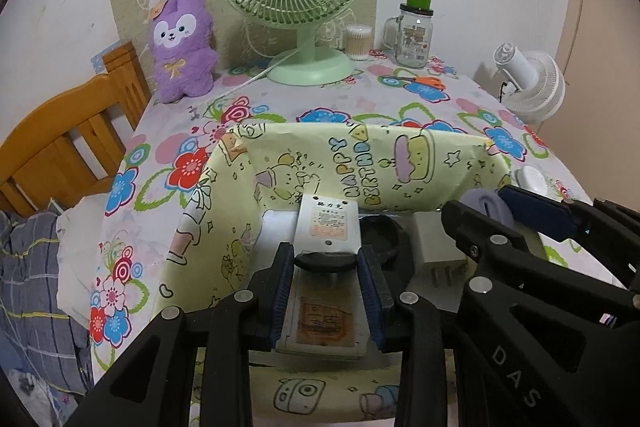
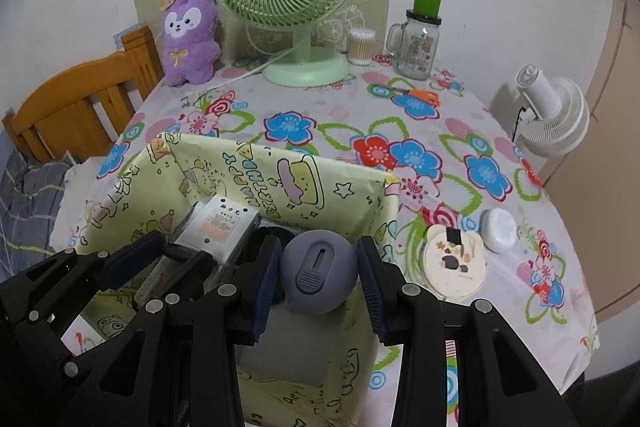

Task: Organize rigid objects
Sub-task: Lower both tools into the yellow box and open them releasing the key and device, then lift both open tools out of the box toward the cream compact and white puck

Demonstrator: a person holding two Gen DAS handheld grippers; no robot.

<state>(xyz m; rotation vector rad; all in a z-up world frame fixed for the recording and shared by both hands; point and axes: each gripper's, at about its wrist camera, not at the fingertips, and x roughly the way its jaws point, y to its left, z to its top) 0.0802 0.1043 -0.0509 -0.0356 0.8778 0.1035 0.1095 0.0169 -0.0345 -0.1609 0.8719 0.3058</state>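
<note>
Yellow box (image 2: 280, 163) (crowded) beneath clamped white case (image 1: 326, 223) and grey ball (image 2: 318, 273).

home bedroom: bed (image 1: 36, 267), plush toy (image 1: 182, 45)

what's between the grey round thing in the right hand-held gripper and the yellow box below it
Nothing visible. The grey round thing hangs over the yellow box, whose top is open. A black item and a white block already lie inside.
</note>
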